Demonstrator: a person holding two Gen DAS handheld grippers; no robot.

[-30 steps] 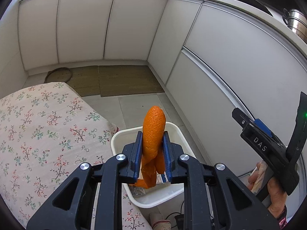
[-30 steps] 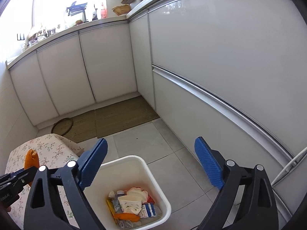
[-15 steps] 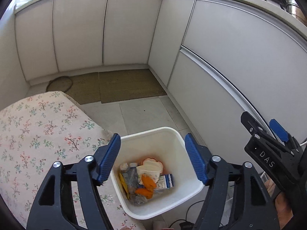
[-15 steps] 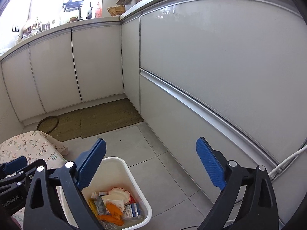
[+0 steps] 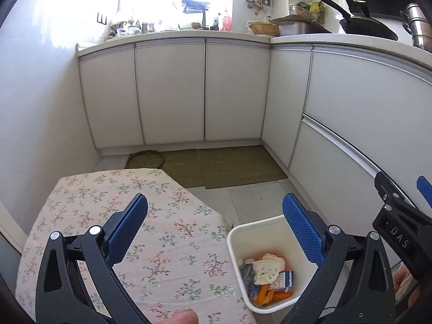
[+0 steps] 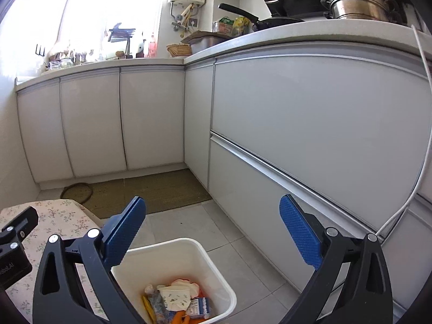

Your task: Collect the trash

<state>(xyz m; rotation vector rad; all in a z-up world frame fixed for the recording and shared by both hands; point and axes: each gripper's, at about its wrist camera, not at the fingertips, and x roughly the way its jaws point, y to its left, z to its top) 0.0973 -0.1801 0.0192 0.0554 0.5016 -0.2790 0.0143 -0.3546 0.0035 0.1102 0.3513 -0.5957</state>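
Observation:
A white trash bin (image 5: 270,220) stands on the tiled floor beside the floral-cloth table (image 5: 108,216). Orange peel (image 5: 266,295) lies inside it with a paper cup (image 5: 266,268), a small carton and wrappers. My left gripper (image 5: 214,202) hovers over the table edge and the bin; its jaws are opening, with nothing between them. At the right edge of that view is my right gripper (image 5: 399,224). In the right wrist view the right gripper (image 6: 212,201) stands open and empty above the bin (image 6: 162,244), with the peel (image 6: 179,318) at the bottom and the left gripper (image 6: 16,232) at far left.
White cabinet fronts (image 5: 172,94) wrap around the back and right. Woven mats (image 5: 237,166) cover the floor in front of them. A frying pan (image 5: 364,24) and a steel pot (image 6: 356,2) sit on the counter. A white cable (image 6: 421,167) hangs down the right cabinets.
My left gripper opened and let go of the orange peel, which now lies in the bin. Both grippers rose and tilted up, bringing the countertop into view.

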